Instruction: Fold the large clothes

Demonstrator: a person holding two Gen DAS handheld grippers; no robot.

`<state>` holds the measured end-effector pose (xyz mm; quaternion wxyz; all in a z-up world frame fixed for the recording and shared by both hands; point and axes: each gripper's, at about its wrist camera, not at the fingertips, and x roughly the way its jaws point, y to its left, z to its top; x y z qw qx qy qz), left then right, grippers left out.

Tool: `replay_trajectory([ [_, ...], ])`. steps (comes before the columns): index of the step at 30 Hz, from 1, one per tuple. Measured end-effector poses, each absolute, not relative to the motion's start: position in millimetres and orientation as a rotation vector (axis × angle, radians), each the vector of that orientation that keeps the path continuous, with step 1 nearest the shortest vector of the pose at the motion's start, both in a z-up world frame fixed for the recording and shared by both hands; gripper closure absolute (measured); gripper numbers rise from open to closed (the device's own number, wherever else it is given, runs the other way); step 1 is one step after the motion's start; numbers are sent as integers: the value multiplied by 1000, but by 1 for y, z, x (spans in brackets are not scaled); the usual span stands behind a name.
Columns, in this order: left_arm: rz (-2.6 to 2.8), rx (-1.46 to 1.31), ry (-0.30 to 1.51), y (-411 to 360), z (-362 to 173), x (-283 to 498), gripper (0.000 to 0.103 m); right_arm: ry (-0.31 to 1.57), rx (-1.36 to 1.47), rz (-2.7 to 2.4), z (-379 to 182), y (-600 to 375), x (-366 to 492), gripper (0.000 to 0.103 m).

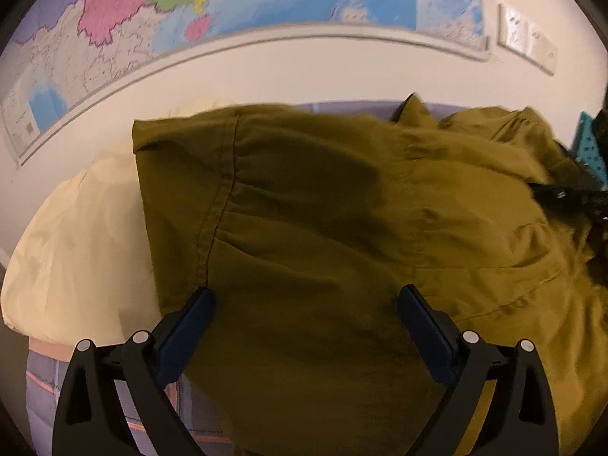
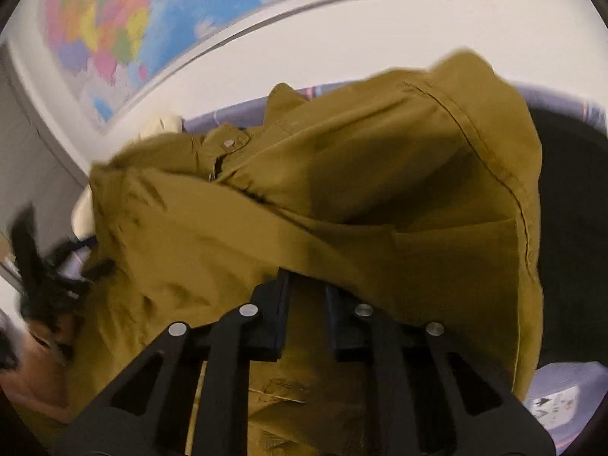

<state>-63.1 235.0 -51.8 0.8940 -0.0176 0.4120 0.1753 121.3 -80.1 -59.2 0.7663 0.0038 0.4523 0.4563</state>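
Two wrist views show one big olive-green cotton jacket (image 1: 342, 228) heaped over the bed with the lavender patterned sheet (image 1: 45, 387), filling most of both frames. Behind it a large multicoloured wall map (image 1: 212, 3) hangs on the white wall, with a pair of white wall switch plates (image 1: 526, 40) beside its right edge. A pale yellow soft pillow (image 1: 79, 250) lies to the left of the jacket, partly under its seamed edge. In the right wrist view a black cloth (image 2: 570, 235) lies on the bed just beside the jacket's stitched hem. My left gripper (image 1: 304, 296) stands wide apart, its dark blue fingertips (image 1: 199, 306) resting on the jacket fabric without pinching it. My right gripper (image 2: 306, 292) is drawn narrow, with a fold of the jacket draped over its tips; fabric runs between the fingers, clamped there. A small silver snap button (image 2: 228, 143) shows on a jacket tab near the collar.
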Motion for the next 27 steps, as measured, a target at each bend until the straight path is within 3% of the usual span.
replay_trajectory([
  [2, 378, -1, 862, 230, -57, -62, 7, 983, 4, 990, -54, -84, 117, 81],
  [4, 381, 12, 859, 226, -59, -64, 7, 962, -9, 1005, -46, -88, 108, 65],
  [9, 326, -35, 810, 215, -55, -85, 7, 883, -72, 1080, -26, -94, 73, 60],
  [17, 322, -104, 750, 216, -42, -150, 7, 965, -68, 1005, -53, -93, 80, 59],
  [27, 325, -185, 785, 221, -50, -198, 7, 917, 2, 1036, -25, -142, 46, 44],
])
